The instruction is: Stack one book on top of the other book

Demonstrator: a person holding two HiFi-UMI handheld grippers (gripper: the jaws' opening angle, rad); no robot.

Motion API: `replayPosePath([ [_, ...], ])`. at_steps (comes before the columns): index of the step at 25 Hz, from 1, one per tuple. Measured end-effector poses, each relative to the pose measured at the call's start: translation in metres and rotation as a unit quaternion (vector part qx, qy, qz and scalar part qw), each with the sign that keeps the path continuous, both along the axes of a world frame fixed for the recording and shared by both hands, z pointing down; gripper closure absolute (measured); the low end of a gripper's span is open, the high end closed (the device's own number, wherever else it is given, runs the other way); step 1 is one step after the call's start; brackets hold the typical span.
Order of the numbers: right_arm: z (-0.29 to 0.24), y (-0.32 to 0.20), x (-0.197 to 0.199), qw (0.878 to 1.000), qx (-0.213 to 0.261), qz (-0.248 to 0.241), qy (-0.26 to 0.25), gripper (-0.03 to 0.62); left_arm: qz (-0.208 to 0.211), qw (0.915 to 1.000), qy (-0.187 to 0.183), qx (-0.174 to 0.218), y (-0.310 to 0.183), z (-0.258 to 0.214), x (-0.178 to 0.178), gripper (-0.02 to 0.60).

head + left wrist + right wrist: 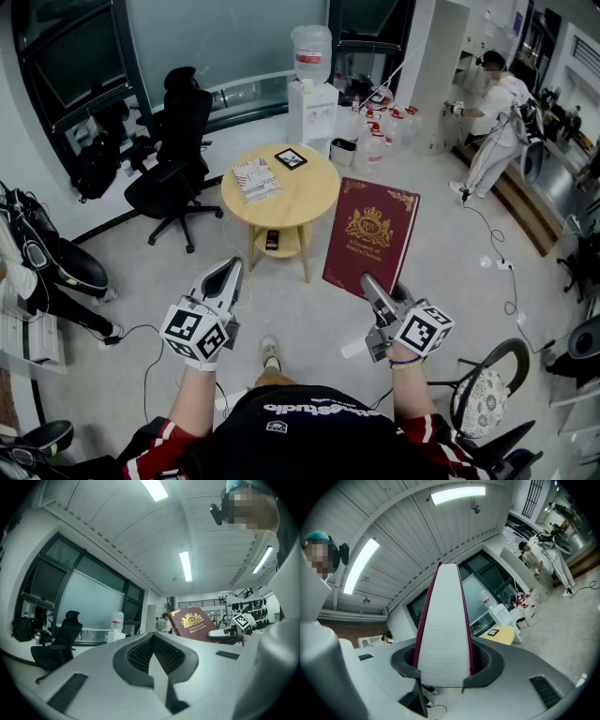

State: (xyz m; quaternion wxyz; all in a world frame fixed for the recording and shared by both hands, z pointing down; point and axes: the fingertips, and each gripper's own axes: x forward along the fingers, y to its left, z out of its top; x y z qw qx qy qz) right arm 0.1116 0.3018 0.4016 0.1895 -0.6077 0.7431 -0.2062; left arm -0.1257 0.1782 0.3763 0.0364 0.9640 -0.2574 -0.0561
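Note:
A large dark red book (371,236) with a gold crest hangs in the air to the right of the round wooden table (309,202), and my right gripper (373,289) is shut on its near edge. In the right gripper view its white page edge (443,625) fills the space between the jaws. A smaller grey-white book (255,178) lies flat on the table's left part. My left gripper (228,274) is held level in front of the table, shut with nothing in it. The left gripper view shows the red book (191,623) and the right gripper's marker cube (241,621) off to the right.
A small dark framed tablet (291,158) lies on the table's far side, and a phone-like thing (272,240) on its lower shelf. A black office chair (173,159) stands left, a water dispenser (311,86) behind. A person (492,117) stands far right. Cables run over the floor.

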Motion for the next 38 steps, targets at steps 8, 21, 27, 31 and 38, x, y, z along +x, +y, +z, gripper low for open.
replayPosePath([
  [8, -0.001, 0.009, 0.0, 1.0, 0.004, 0.001, 0.003, 0.365, 0.0, 1.0, 0.001, 0.003, 0.011, 0.0, 0.001, 0.565],
  [21, -0.009, 0.011, -0.008, 1.0, -0.005, 0.001, 0.007, 0.367, 0.0, 1.0, 0.001, -0.004, 0.012, -0.007, -0.005, 0.565],
  [27, -0.003, 0.018, -0.011, 1.0, -0.003, -0.005, 0.014, 0.367, -0.003, 1.0, 0.001, -0.006, 0.018, 0.0, -0.009, 0.565],
  [31, 0.004, 0.021, -0.013, 1.0, -0.003, -0.005, 0.02, 0.367, -0.006, 0.9999, 0.001, -0.008, 0.024, 0.008, -0.014, 0.565],
  [38, -0.002, 0.011, -0.01, 1.0, -0.006, -0.01, 0.011, 0.368, -0.013, 0.9999, 0.001, -0.01, 0.019, 0.002, -0.014, 0.565],
])
